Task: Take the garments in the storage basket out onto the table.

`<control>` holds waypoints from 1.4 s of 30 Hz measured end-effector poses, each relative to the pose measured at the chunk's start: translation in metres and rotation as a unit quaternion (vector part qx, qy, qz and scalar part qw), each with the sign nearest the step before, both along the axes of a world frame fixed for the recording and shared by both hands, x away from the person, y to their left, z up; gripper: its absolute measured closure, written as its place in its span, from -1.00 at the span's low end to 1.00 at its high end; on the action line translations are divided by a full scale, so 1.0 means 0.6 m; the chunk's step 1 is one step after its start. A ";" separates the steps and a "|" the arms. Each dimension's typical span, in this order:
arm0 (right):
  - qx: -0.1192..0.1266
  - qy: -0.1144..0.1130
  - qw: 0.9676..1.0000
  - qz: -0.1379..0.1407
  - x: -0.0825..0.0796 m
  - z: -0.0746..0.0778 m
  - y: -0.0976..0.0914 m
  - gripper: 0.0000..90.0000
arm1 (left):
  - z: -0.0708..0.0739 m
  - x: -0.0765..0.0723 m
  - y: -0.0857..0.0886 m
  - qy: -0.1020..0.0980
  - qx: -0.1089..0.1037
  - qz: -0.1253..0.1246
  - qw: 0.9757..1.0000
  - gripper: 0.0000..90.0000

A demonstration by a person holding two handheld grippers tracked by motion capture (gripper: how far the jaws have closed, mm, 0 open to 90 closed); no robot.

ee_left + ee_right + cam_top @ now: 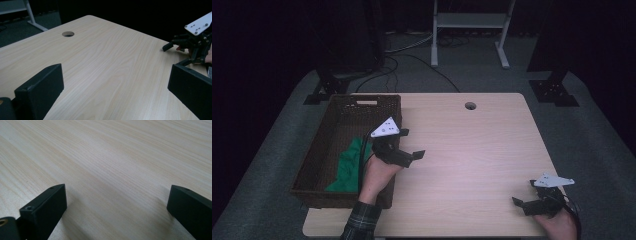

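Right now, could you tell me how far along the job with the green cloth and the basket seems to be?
The green cloth already lies inside the wicker basket, so the stowing looks done. Nothing is in hand: the left claw is open beside the basket's rim, and the right claw is open over bare table near the front corner. Little seems left, perhaps only drawing the hands back.

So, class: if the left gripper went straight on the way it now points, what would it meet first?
Probably the bare table: the left gripper points low across it, roughly toward the right gripper. Depth is unclear.
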State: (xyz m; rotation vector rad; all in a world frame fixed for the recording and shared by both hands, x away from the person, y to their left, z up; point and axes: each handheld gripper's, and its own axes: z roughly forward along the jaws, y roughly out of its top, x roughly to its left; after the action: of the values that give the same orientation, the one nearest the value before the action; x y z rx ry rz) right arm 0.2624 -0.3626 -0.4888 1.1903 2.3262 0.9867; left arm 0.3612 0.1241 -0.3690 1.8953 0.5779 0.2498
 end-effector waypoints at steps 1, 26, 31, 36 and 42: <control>0.000 0.000 1.000 0.000 0.000 0.000 0.000 -0.97 | -0.001 0.001 0.001 0.000 0.000 0.000 1.000 -1.00; 0.000 0.000 1.000 0.000 0.000 0.000 0.000 -0.97 | -0.005 0.006 0.026 0.004 -0.006 0.016 1.000 -1.00; 0.000 0.000 1.000 0.001 0.000 0.000 0.000 -0.97 | -0.005 0.006 0.029 0.002 -0.004 0.018 1.000 -1.00; 0.000 0.000 1.000 0.000 0.000 0.000 0.000 -0.97 | -0.005 0.006 0.030 0.001 -0.001 0.019 1.000 -1.00; 0.000 0.000 1.000 0.001 0.000 0.000 0.000 -0.97 | -0.005 0.006 0.031 0.001 0.004 0.020 1.000 -1.00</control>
State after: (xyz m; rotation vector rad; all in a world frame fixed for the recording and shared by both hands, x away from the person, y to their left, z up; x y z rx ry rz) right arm 0.2624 -0.3625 -0.4888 1.1895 2.3273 0.9870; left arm 0.3650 0.1429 -0.3719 1.8928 0.6169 0.2772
